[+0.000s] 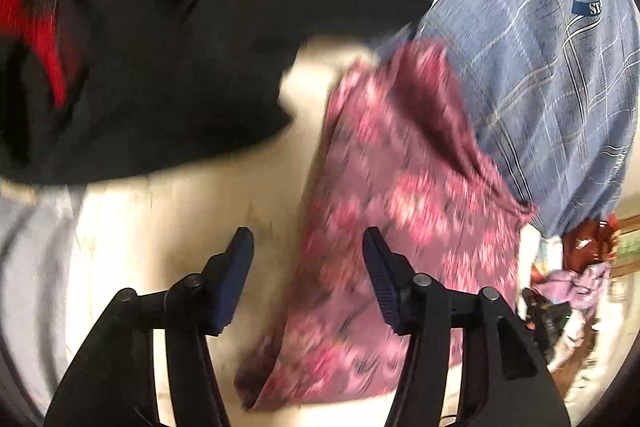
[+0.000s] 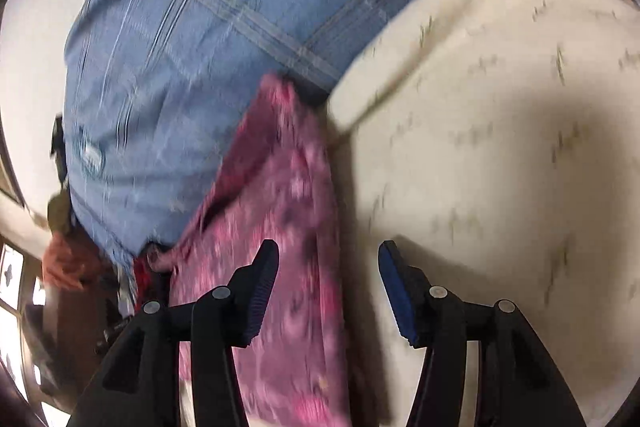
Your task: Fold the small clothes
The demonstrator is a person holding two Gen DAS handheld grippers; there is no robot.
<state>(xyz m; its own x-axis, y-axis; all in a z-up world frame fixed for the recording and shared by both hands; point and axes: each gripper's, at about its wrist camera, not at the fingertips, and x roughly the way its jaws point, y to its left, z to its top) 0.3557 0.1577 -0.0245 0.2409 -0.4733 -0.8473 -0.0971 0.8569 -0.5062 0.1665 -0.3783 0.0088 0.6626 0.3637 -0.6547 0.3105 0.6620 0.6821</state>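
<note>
Pink patterned cloth (image 1: 384, 211), the small garment to fold, lies as a long strip on the cream surface (image 1: 192, 211), its long axis running roughly away from both cameras, though blur softens its edges. In the left wrist view it sits ahead and to the right of the left gripper (image 1: 308, 247), under the right-hand finger; in the right wrist view the cloth (image 2: 280, 227) passes under the left-hand finger of the right gripper (image 2: 328, 263). So each hand has it toward the inner side, neither plainly nearer. Both sets of jaws stand wide apart, holding nothing. Counted: one pink cloth, one blue checked fabric (image 1: 532, 75) touching its far end, one black-and-red garment (image 1: 132, 39) apart to the left, one cream sprigged cloth (image 2: 480, 107) beside it.
</note>
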